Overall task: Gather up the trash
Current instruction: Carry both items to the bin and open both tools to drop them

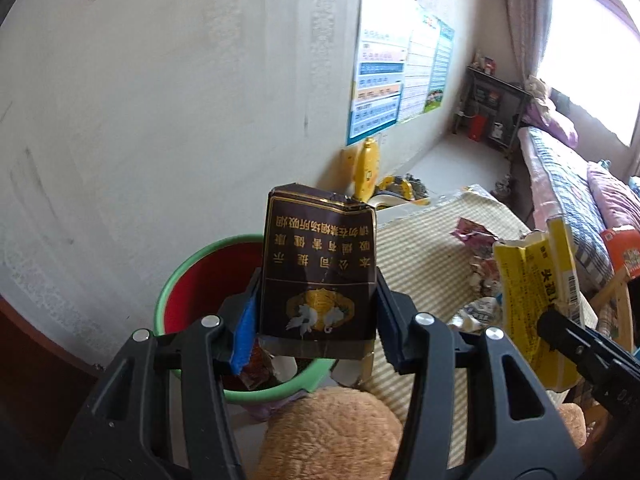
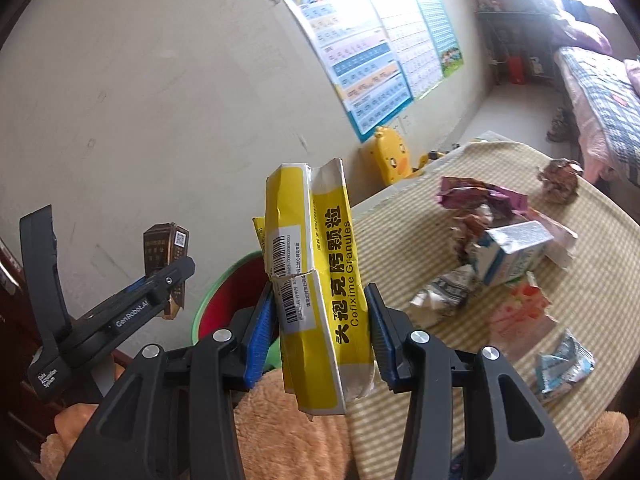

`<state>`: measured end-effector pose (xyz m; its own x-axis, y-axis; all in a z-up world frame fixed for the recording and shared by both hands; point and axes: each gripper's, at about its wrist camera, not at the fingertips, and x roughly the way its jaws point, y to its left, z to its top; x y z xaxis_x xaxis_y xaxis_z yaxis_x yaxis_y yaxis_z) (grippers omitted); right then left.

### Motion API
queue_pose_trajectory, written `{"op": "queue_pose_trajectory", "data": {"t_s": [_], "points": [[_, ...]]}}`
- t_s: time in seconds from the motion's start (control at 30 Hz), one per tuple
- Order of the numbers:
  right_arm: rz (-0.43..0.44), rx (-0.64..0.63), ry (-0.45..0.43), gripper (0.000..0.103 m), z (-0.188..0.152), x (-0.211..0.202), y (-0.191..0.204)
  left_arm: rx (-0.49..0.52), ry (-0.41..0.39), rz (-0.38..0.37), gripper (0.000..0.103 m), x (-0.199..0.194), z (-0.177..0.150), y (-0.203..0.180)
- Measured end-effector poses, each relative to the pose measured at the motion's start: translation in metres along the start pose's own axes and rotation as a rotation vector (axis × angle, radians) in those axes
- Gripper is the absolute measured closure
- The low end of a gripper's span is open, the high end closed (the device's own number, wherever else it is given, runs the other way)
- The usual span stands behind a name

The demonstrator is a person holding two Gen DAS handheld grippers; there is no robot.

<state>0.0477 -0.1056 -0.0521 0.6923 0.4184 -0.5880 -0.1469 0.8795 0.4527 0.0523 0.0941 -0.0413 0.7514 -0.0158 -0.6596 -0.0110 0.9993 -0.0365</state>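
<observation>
Two pieces of trash are held up. A dark brown, gold-printed pack [image 1: 316,280], crumpled at the top, is clamped between the half-closed fingers of the left gripper [image 1: 316,312], above the green-rimmed red bin [image 1: 176,280]. A torn yellow box [image 2: 316,280] is pinched in the right gripper [image 2: 320,332], with the bin at nine o'clock.

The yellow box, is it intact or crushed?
Crushed: the yellow box is creased, torn mid-edge and open on top, clamped in the right gripper.
</observation>
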Motion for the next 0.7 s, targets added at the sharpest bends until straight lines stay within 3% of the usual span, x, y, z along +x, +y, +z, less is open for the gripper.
{"op": "queue_pose_trajectory", "data": {"t_s": [0.53,0.7], "points": [[0.054,-0.075,0.139,0.06,0.001,0.082,0.05,-0.125,0.081,0.135,0.054,0.033,-0.013,0.082],[0.074,-0.065,0.184,0.06,0.005,0.11,0.055,-0.165,0.13,0.14,0.054,0.051,-0.02,0.098]]}}
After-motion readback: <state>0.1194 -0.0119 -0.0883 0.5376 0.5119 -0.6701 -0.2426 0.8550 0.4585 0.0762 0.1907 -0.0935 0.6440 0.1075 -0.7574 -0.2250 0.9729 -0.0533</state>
